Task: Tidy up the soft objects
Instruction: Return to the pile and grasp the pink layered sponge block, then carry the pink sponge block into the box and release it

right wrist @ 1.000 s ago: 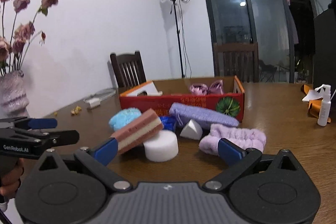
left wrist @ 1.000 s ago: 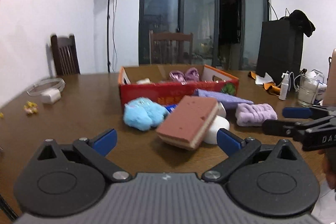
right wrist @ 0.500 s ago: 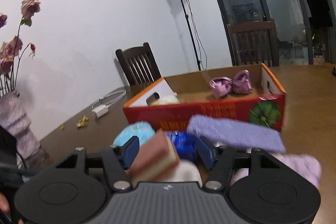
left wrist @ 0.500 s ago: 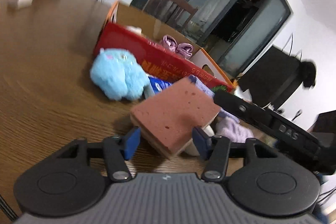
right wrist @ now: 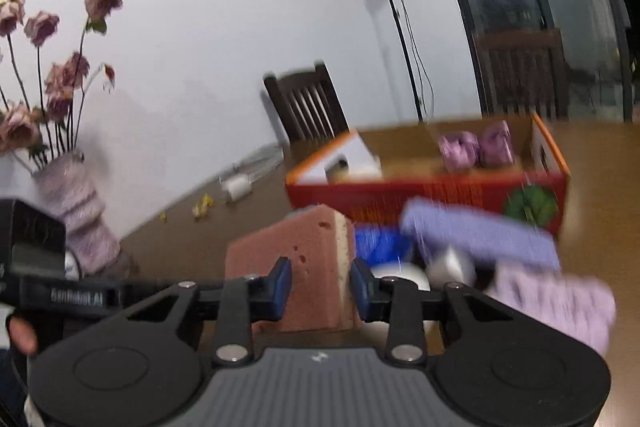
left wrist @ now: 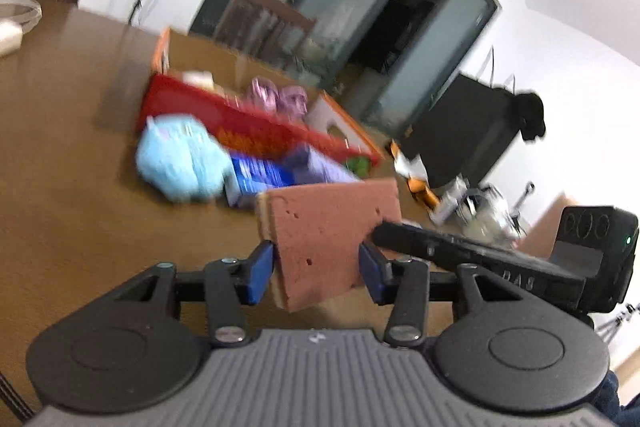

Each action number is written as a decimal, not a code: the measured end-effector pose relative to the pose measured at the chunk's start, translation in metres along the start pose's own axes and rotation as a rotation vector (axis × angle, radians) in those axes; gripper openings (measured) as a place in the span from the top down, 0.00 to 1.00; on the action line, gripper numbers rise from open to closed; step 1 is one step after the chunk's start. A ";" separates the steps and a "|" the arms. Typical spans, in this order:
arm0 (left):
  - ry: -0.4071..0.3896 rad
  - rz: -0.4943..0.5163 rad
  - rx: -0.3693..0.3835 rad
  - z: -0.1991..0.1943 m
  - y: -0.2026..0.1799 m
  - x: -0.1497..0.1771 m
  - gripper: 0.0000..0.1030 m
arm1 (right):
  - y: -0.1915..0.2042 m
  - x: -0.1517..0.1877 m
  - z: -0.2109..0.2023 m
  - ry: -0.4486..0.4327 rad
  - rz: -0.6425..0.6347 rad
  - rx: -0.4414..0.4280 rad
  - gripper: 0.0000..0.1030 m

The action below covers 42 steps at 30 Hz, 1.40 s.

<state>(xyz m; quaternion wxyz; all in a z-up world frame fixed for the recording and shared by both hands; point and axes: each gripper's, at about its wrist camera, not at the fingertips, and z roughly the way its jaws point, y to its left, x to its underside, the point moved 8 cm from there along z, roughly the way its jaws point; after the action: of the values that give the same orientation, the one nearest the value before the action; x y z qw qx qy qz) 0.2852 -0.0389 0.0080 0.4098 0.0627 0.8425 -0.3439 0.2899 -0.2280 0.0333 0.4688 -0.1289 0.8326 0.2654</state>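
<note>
While both the left tongs [left wrist: 316, 267] and the right tongs [right wrist: 320, 285] pinch the sponge [left wrist: 332, 235] clear of the counter [left wrist: 60, 155], near the box [right wrist: 432, 187], it looks light and squashy, best held mid-body.

Motion blur smeared the red box [left wrist: 256, 123] and blue plush [left wrist: 180, 163] beyond the left tongs [left wrist: 316, 269]; box lettering was unreadable.

One brown sponge [left wrist: 332, 231], one blue plush [left wrist: 182, 163], two purple rolls [right wrist: 476, 147], one box [right wrist: 432, 191].
</note>
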 end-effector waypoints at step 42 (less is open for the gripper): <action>0.086 0.020 -0.010 0.220 -0.014 -0.168 0.58 | -0.177 -0.152 0.088 0.031 0.206 0.189 0.65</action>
<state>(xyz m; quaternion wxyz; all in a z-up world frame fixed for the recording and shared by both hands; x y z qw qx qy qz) 0.5320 -0.1586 0.0449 0.3768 0.0841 0.8604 -0.3326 0.5146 -0.3298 0.0686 0.4364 -0.0021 0.8698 0.2303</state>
